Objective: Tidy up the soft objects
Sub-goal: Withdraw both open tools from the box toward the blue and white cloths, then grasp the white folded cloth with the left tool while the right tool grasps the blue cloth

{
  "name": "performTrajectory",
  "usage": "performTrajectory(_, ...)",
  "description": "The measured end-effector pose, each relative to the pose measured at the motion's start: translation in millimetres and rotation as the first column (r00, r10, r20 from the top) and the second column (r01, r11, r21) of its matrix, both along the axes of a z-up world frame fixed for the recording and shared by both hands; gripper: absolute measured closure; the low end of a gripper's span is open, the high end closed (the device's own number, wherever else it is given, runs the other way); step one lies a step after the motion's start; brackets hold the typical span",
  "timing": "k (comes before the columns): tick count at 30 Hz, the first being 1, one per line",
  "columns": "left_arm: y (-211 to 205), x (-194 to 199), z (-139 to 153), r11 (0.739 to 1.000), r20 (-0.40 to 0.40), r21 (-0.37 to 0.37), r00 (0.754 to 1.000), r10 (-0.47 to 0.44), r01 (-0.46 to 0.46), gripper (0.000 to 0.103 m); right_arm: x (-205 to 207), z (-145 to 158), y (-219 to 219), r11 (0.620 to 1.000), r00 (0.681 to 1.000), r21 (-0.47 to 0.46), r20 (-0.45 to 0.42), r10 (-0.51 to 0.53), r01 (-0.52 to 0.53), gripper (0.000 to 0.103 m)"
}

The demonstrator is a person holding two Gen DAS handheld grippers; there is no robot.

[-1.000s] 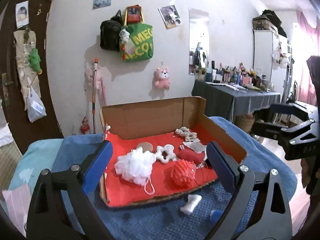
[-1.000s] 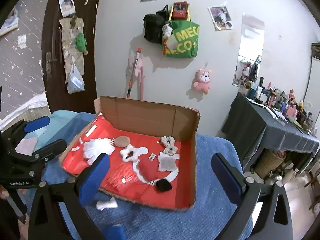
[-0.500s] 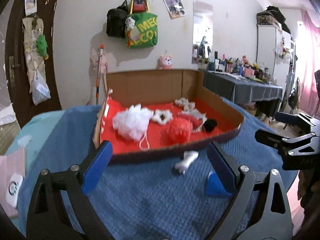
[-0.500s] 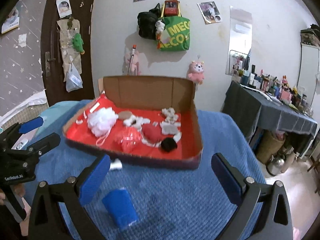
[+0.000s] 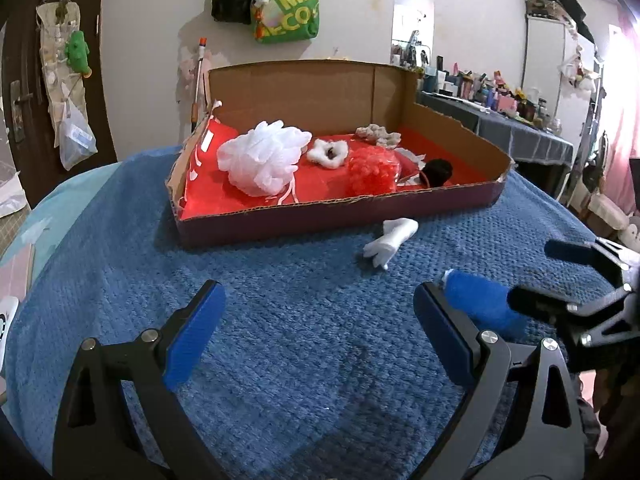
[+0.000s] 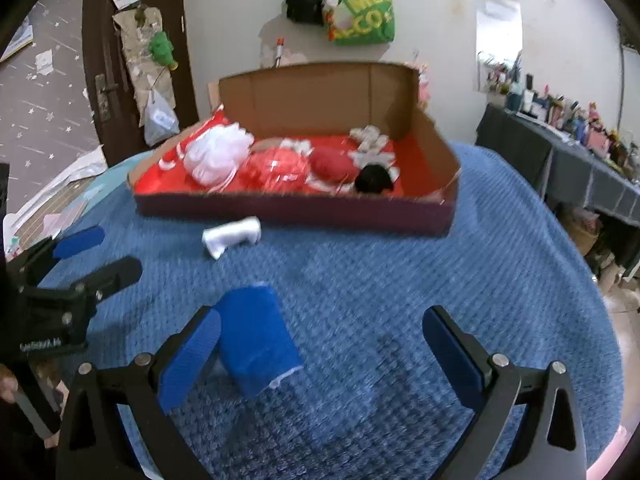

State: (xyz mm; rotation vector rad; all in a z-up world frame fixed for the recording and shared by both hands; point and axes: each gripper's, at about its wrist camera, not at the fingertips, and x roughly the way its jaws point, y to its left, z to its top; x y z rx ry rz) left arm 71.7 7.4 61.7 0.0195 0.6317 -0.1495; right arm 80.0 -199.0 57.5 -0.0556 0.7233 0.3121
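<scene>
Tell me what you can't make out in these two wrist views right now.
- Blue rolled cloth, left wrist view: its near end is hidden behind that gripper's own finger.
- Box contents, right wrist view: motion blur smears the red items together, so their edges are unclear.
- Small pale items at the box's back, left wrist view: too small to identify.
- Left gripper, right wrist view: cut off by the frame edge.

Even indoor light, soft shadows; left wrist view sharp; right wrist view motion-blurred; fisheye bending, dark vignetted corners.
</scene>
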Motion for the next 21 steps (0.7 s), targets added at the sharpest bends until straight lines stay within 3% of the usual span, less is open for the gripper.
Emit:
performTrajectory(8, 3.7, 11.9, -3.4, 1.0, -0.034, 0.004, 0.999, 0.006, -0.006, 0.007, 6.9, -14.8, 11.4, 0.997, 0.993, 0.011, -0.087, 0.079, -0.078, 0.0)
performTrajectory(11, 3.9, 17.6, -2.8, 1.0, -0.049, 0.004, 0.999, 0.003, -0.003, 0.007, 8.6, -21.3, 21.0, 0.993, 0.987, -0.024, -0.114, 0.11, -0.113, 0.0)
performTrajectory(14, 2.5, 23.6, 1.3, 1.0, -0.047, 0.006, 0.999, -0.002, 0.002, 0.007, 14.2, -28.5, 27.9, 0.989, 0.987, -0.107, -0.133, 0.091, -0.105, 0.0)
performTrajectory(16, 0.5, 27.9, 4.1, 1.0, -0.044, 0.009, 0.999, -0.007, 0.008, 0.007, 20.4, -27.7, 24.5, 0.991, 0.987, -0.106, -0.142, 0.071, -0.087, 0.0)
performTrajectory(21, -8.7, 39.4, 4.0, 0.999, -0.06, 0.022, 0.997, -0.039, 0.04, 0.007, 43.7, -22.0, -0.4, 0.987, 0.989, -0.154, -0.125, -0.073, 0.053, 0.0)
